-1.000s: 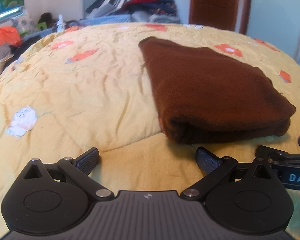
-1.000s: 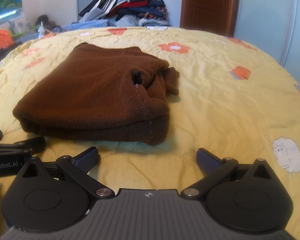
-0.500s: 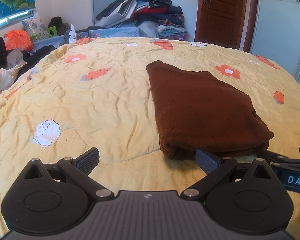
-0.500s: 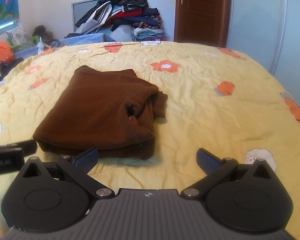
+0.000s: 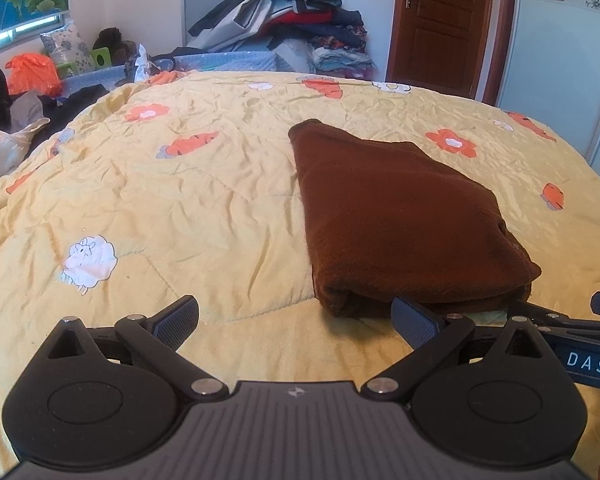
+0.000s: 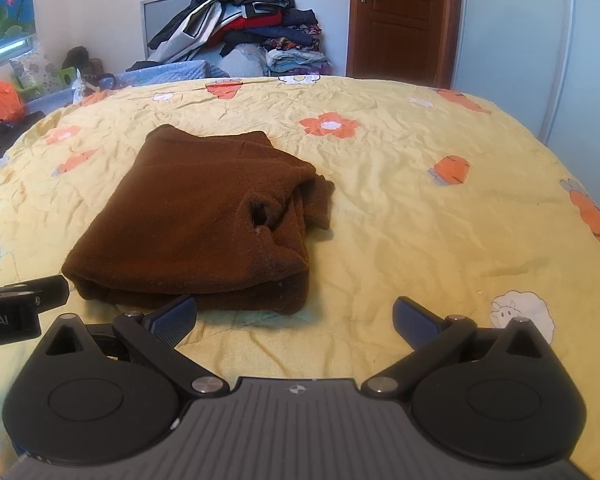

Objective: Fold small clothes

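The dark brown knitted garment (image 6: 204, 216) lies folded into a thick bundle on the yellow flowered bed quilt (image 5: 180, 208), just beyond my fingers (image 5: 172, 318). Both pairs are spread and empty; only a cuff pokes out, so folding looks done.

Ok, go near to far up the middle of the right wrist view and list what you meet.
Right hand-held gripper, open, held over the yellow flower-print bedspread → folded brown knit garment → orange flower print → pile of mixed clothes against the far wall.
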`<state>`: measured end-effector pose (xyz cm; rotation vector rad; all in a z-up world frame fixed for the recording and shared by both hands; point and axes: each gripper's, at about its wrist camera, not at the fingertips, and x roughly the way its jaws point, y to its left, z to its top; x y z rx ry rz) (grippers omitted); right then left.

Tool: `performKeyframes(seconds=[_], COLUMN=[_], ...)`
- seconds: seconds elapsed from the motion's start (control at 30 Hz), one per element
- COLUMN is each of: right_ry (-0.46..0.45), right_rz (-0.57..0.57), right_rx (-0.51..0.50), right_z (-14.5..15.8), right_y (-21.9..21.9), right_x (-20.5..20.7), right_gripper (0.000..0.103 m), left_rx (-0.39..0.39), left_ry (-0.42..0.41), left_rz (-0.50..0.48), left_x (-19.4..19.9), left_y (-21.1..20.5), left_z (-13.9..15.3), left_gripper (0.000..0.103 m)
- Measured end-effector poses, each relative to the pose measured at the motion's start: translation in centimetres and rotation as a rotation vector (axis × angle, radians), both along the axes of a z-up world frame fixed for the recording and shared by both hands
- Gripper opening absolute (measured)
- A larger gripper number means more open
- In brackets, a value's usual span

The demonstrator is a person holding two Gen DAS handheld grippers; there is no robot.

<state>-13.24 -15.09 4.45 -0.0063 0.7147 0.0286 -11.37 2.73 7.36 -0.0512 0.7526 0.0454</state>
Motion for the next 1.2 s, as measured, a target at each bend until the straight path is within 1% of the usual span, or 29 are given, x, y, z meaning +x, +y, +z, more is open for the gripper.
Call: performKeyframes(seconds=[0.47, 1.03, 1.07, 1.13, 1.2], right_ry=[-0.009, 0.003, 0.004, 0.004, 0.006], right_rz=[0.012, 0.010, 0.011, 0.011, 0.012], right_rx=[-0.015, -0.015, -0.015, -0.015, -0.017], right_z=[0.44, 0.23, 0.19, 0.15, 0.11], right_y=[0.38, 0.35, 0.36, 0.38, 0.41], right_x=[0.07, 0.10, 0.14, 0.13, 0.10], right_gripper=[0.103, 0.103, 0.103, 0.103, 0.103], left_rx=[-0.005, -0.010, -0.003, 0.013, 0.008], left_ry=[0.005, 0.025, 0.013, -0.040, -0.029], left_rz=[-0.009, -0.021, -0.022, -0.016, -0.027], left_x=[0.29, 0.26, 0.17, -0.41, -0.33], left_y=[0.03, 0.13, 0.11, 0.15, 0.20], left_z=[0.20, -0.39, -0.37, -0.37, -0.49], left_gripper=[0.103, 0.103, 0.103, 0.103, 0.103])
